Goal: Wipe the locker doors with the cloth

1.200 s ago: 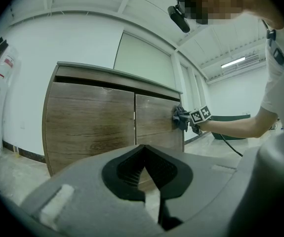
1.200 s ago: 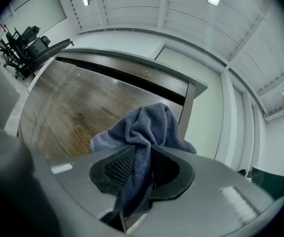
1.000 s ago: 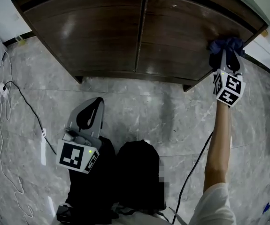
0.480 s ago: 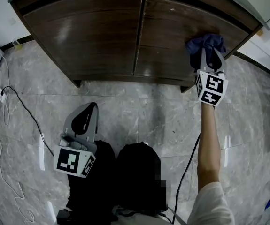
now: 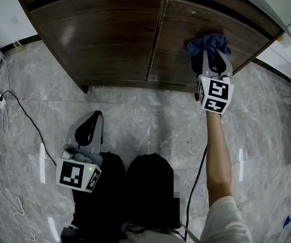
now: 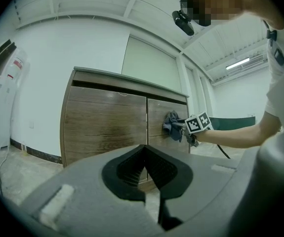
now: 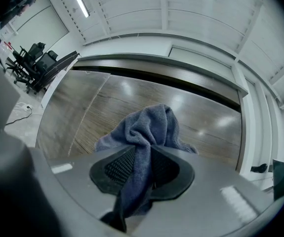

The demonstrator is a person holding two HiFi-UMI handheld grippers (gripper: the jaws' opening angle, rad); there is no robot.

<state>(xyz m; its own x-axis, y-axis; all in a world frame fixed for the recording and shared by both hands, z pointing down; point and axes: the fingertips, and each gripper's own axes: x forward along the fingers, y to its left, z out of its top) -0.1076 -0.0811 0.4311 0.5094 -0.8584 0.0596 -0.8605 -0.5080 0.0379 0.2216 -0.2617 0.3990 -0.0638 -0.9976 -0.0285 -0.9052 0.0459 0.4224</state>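
Note:
A dark wooden locker with two doors stands ahead; the left door [image 5: 105, 34] and the right door [image 5: 196, 24] meet at a centre seam. My right gripper [image 5: 211, 59] is shut on a blue-grey cloth [image 5: 206, 44] and holds it against the upper part of the right door. In the right gripper view the cloth [image 7: 146, 132] bunches out from between the jaws onto the wood [image 7: 82, 107]. My left gripper [image 5: 87, 130] hangs low over the floor, away from the locker, jaws shut and empty. From the left gripper view, the cloth [image 6: 173, 126] shows on the right door [image 6: 166, 127].
A grey marble floor [image 5: 145, 115] lies before the locker. A black cable [image 5: 24, 110] and a white one run over it at the left. Another cable [image 5: 198, 178] trails beside the right arm. White walls flank the locker.
My right gripper has slid the cloth leftward across the right door, from its right edge toward the centre seam. The left gripper has shifted only slightly.

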